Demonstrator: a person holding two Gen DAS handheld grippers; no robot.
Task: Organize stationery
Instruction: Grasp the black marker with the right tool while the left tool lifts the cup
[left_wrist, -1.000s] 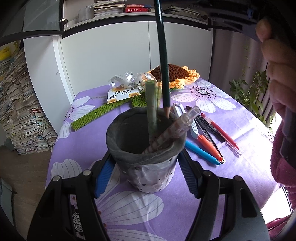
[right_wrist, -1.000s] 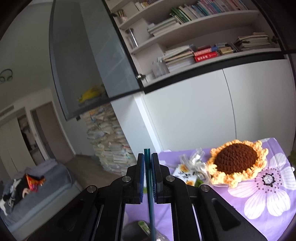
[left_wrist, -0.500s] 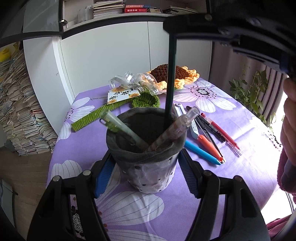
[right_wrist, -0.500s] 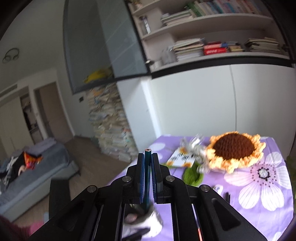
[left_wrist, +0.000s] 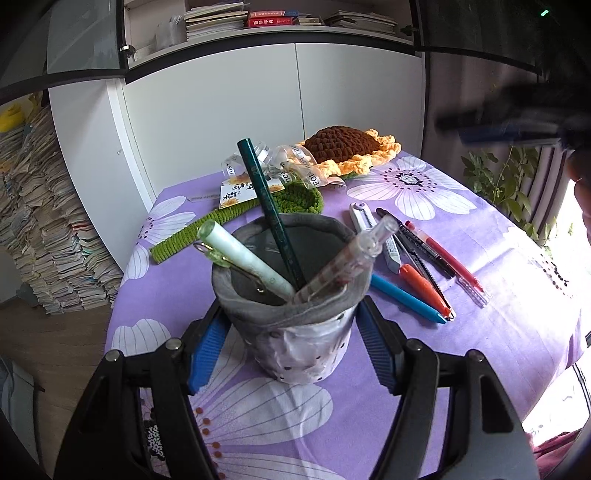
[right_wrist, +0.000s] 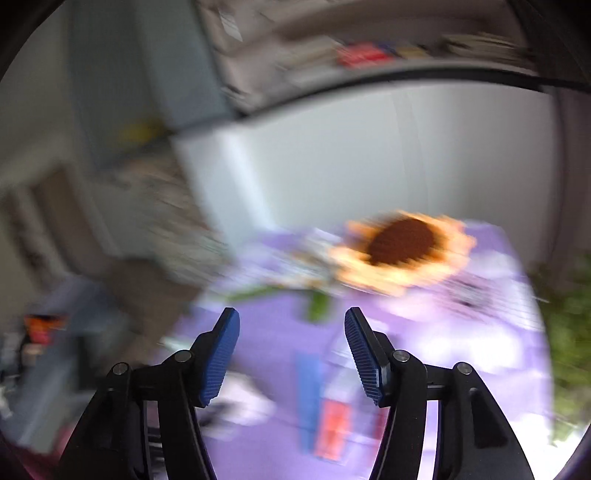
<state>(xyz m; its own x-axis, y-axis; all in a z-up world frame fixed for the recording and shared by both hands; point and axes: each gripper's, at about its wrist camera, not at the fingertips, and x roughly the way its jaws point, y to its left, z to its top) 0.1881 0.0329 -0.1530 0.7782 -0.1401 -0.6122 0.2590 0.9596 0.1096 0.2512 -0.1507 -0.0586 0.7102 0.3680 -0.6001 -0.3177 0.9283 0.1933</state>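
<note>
A grey fabric pen holder (left_wrist: 291, 306) stands on the purple flowered tablecloth. My left gripper (left_wrist: 291, 347) is shut on its sides. Inside it lean a dark green pencil (left_wrist: 269, 206), a pale green pen (left_wrist: 243, 258) and a clear pen (left_wrist: 347, 262). Several pens (left_wrist: 424, 269) and a white cutter (left_wrist: 373, 232) lie loose to the right of the holder. My right gripper (right_wrist: 291, 354) is open and empty above the table; it also shows blurred at the upper right of the left wrist view (left_wrist: 517, 125).
A crocheted sunflower (left_wrist: 347, 147) with a green stem (left_wrist: 207, 229), ribbon and a card lies at the back of the table. White cabinets stand behind. Paper stacks rise at the left, a plant (left_wrist: 509, 184) at the right. The right wrist view is motion-blurred.
My right gripper let go of the dark green pencil into the holder, opened and pulled away to the right. The pale green pen tipped over to the left. The left gripper stayed still.
</note>
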